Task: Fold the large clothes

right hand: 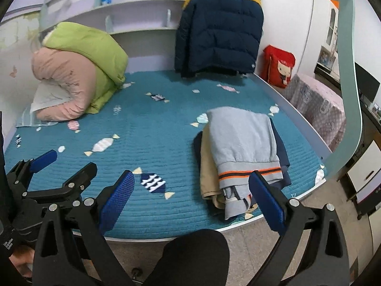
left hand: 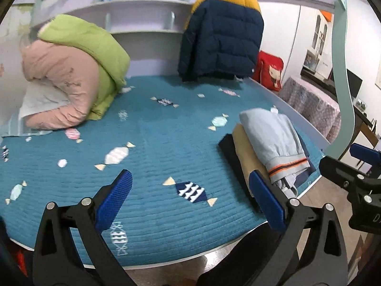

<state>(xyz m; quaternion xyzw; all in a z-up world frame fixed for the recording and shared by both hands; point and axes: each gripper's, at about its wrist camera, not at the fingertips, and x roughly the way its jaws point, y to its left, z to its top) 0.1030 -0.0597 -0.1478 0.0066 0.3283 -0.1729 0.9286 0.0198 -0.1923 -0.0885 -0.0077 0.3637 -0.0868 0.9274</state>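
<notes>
A stack of folded clothes lies at the bed's right front edge, a light grey garment with an orange-striped hem (left hand: 276, 140) (right hand: 243, 143) on top of a tan one (right hand: 207, 174) and dark ones. A navy and yellow puffer jacket (left hand: 221, 35) (right hand: 219, 31) hangs at the bed's far side. My left gripper (left hand: 190, 202) is open and empty above the bed's front edge. My right gripper (right hand: 193, 200) is open and empty, its right finger (right hand: 266, 200) in front of the stack. Each gripper shows in the other's view, the right (left hand: 352, 171) and the left (right hand: 47, 174).
The bed has a teal quilted cover (left hand: 154, 143) (right hand: 147, 131) with candy patterns. A pink and green folded duvet (left hand: 71, 71) (right hand: 76, 71) sits at the far left. A red cushion (right hand: 278, 69) and a checked covered table (right hand: 319, 109) stand right. Shelves line the back wall.
</notes>
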